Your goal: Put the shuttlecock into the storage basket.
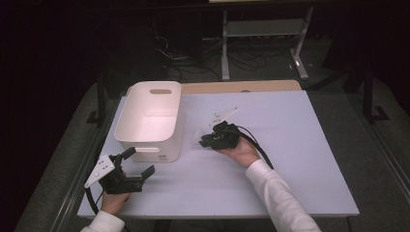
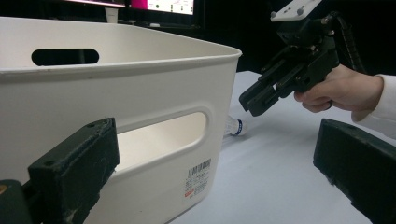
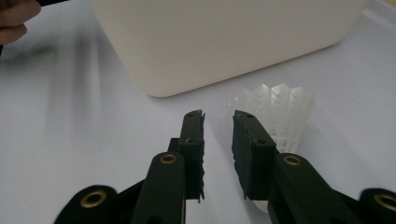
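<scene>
The pale table carries a white handled bin at its left, empty inside as far as the high view tells. Near its front corner the left gripper hovers, jaws spread wide, nothing between them. The right gripper hangs low, jaws narrowly parted and empty, the white shuttlecock lying just beside its right jaw, outside the gap. This looks like the approach: next it must shift over and straddle the feathers.

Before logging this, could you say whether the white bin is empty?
Apparently empty: the high view shows a bare floor inside the white bin.
</scene>
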Demonstrator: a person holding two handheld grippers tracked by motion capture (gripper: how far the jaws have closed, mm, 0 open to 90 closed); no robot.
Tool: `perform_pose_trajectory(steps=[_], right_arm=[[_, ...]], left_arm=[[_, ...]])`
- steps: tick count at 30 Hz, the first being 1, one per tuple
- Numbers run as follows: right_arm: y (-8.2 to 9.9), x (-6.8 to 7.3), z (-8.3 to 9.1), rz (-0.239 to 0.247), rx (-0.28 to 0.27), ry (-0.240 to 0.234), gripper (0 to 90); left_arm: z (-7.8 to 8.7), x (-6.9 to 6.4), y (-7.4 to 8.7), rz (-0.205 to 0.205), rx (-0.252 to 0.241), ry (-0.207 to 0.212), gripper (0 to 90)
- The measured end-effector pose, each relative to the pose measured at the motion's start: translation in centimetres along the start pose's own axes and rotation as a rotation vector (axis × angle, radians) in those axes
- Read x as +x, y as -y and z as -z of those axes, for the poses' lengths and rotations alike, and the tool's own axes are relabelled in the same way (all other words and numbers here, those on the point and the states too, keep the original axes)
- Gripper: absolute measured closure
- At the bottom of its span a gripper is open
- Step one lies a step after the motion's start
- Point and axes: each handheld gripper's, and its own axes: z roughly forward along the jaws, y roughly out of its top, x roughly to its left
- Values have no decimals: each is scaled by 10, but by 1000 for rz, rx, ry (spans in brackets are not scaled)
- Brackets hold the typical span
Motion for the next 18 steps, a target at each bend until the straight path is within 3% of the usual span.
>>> perform_pose_trajectory(steps=[6, 10, 18], right_arm=[[-1, -4, 4, -24, -10, 18, 514], [-1, -7, 5, -29, -5, 23, 467], [-2, -12, 8, -47, -13, 43, 260]], left_arm=[[0, 0, 0, 2, 0, 1, 0], [0, 0, 0, 2, 1, 2, 0], [1, 1, 0, -2, 7, 3, 0]])
